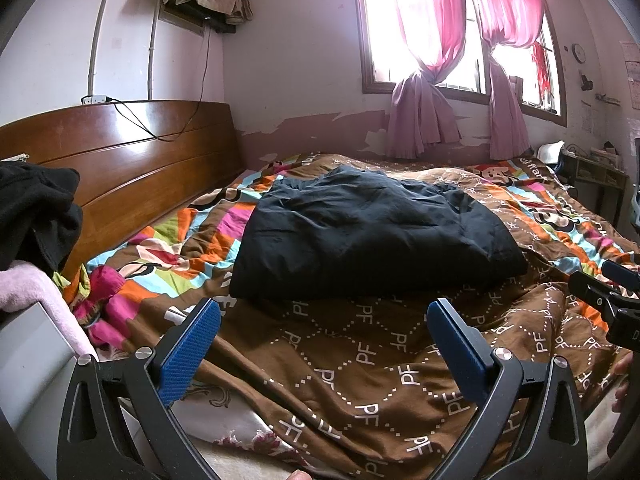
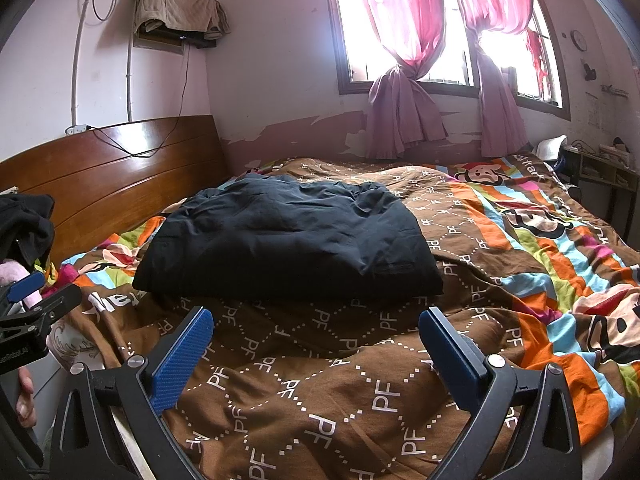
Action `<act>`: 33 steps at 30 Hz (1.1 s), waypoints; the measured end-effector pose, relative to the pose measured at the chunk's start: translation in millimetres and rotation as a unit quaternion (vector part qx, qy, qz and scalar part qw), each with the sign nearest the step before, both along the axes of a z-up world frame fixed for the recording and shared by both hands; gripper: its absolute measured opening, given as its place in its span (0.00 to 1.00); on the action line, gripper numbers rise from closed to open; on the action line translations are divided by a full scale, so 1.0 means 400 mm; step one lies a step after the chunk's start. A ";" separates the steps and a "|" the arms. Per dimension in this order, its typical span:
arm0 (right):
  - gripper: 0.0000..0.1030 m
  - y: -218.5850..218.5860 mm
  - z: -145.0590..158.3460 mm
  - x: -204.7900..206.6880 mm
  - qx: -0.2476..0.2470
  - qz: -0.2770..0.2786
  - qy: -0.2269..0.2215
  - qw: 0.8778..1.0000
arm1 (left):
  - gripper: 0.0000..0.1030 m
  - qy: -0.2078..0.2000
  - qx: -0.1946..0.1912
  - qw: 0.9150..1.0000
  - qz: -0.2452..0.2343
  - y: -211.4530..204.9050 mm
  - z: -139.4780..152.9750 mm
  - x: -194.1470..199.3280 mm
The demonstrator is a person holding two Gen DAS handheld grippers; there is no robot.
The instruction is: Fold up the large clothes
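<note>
Nearest, at 6 o'clock in each wrist view, both grippers hover over the bed with jaws spread wide and nothing between the blue pads: the left gripper (image 1: 324,316) and the right gripper (image 2: 316,322). Each gripper's body is cut off by the lower frame edge. Only fingertips of the right hand (image 1: 622,380) show at 4 o'clock in the left view; the left hand (image 2: 24,396) is partly visible at 8 o'clock in the right view. Below the jaws lies the brown patterned quilt (image 1: 360,360). Beyond it, toward 12 o'clock, the black garment (image 1: 368,236) rests folded into a rough rectangle, apart from both grippers; its far edge is rumpled and its type cannot be determined. At 9 o'clock a dark clothing pile (image 1: 36,216) is cropped. Farther back stand the wooden headboard (image 1: 132,160) and pink curtains (image 1: 424,40), with the window overexposed.
</note>
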State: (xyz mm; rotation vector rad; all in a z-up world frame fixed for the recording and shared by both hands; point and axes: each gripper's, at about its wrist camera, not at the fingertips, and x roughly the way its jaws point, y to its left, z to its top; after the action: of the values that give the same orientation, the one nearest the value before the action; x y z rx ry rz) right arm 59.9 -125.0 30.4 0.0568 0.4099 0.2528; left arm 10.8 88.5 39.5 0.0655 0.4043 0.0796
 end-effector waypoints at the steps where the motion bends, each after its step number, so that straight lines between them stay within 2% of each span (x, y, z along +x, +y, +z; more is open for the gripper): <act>1: 1.00 0.000 0.000 0.000 0.000 0.000 0.000 1.000 | 0.98 0.000 0.000 1.000 0.000 0.000 0.000 0.000; 27: 1.00 -0.006 0.006 0.001 0.001 -0.003 -0.001 1.000 | 0.98 0.003 -0.001 1.000 -0.016 0.006 0.020 0.010; 33: 1.00 -0.011 0.011 0.002 0.001 -0.004 -0.002 1.000 | 0.98 0.005 -0.011 1.000 0.021 0.020 0.009 0.013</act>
State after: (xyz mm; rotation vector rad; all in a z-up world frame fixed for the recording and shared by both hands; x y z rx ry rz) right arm 60.8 -129.6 34.7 0.0592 0.4055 0.2453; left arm 16.1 96.4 42.9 0.0359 0.4167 0.1155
